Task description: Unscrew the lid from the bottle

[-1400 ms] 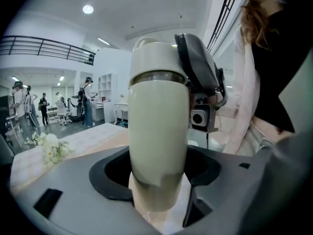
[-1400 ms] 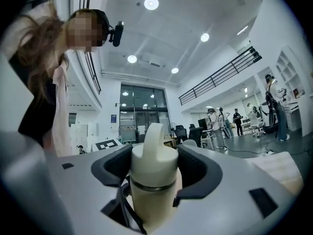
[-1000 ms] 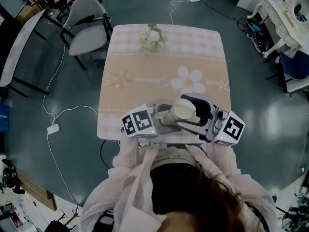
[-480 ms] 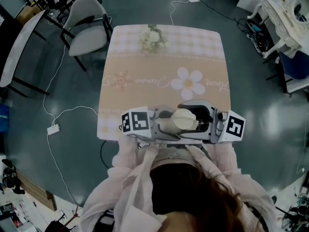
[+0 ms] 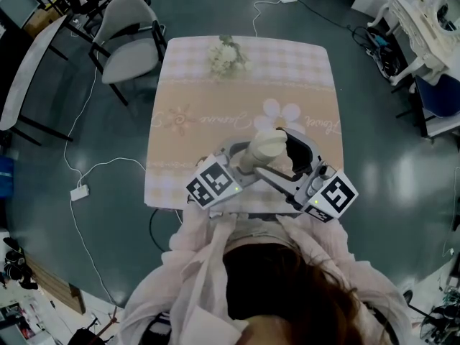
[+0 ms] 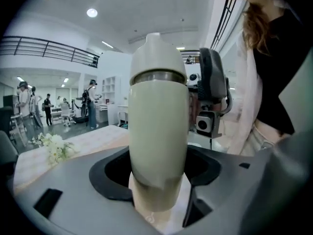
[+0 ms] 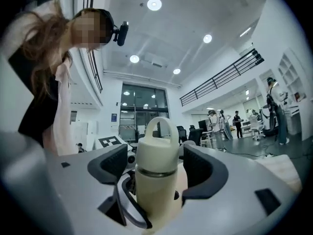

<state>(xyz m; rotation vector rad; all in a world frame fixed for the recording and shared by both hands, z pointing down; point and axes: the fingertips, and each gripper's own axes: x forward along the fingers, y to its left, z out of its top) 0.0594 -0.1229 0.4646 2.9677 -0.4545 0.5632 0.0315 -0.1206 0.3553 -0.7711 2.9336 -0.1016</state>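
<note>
A cream bottle [image 5: 264,152] stands upright over the table's near edge, its lid [image 7: 156,151] with a loop handle still on top. My left gripper [image 6: 159,173] is shut on the bottle's lower body [image 6: 159,126], pads pressing both sides. My right gripper [image 7: 156,168] comes in from the right in the head view [image 5: 289,158]. Its jaws are opening, and the lid stands between them with a gap on each side. The metal ring under the lid [image 6: 157,76] shows in the left gripper view.
The table [image 5: 215,99] has a peach cloth with a flower print. A small white bouquet [image 5: 227,54] lies at its far edge. A grey chair [image 5: 129,31] stands at the far left, and a power strip [image 5: 79,191] with cables lies on the floor.
Both grippers and the bottle have shifted a little away from the person and turned. The right jaws now stand wider around the lid than before.
</note>
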